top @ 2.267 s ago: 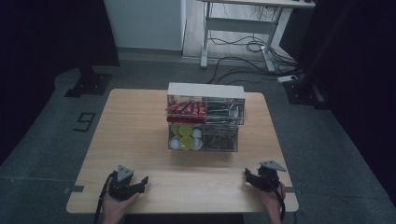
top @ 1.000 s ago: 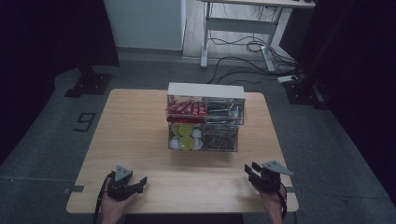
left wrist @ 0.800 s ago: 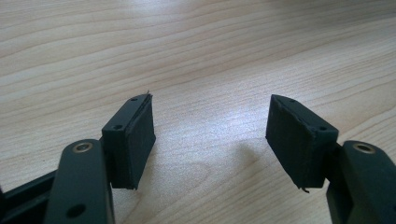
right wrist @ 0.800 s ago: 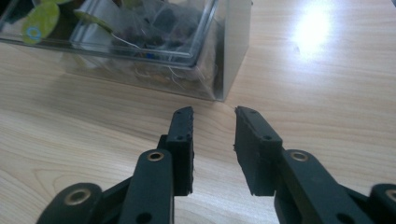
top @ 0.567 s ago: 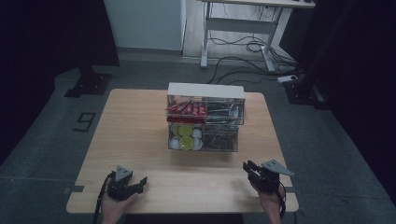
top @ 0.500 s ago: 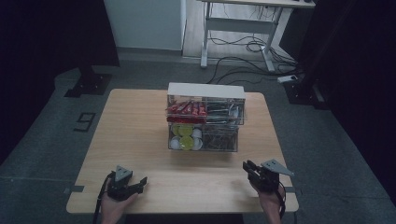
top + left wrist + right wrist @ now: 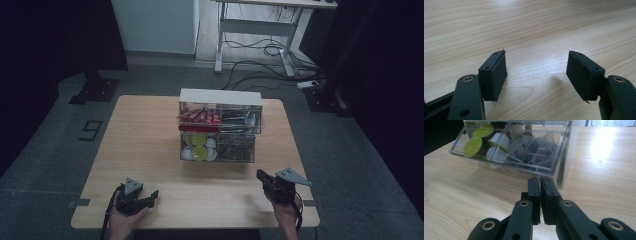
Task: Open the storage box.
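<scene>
Clear plastic organiser (image 7: pixel 220 127) sits mid-table, drawers apparently closed, contents in place — work looks barely begun. Right gripper (image 7: pixel 540 182), jaws just closed together on nothing, points at its lower drawer (image 7: pixel 524 147). Left gripper (image 7: pixel 536 72) rests well apart — jaws spread, empty.

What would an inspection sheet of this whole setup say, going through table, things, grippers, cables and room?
Surface: wooden table, bare around the organizer.
Job's things: clear drawer organizer at the middle; red packets above, green-lidded pods below, dark sachets beside them.
Clutter: nothing seen.
Grippers: left gripper open above bare wood; right gripper shut on nothing after just closing, pointing at the organizer's lower drawer.
Cables: one trails from the left gripper; more lie on the floor.
Surroundings: grey floor, desk frame, dark curtains.
</scene>
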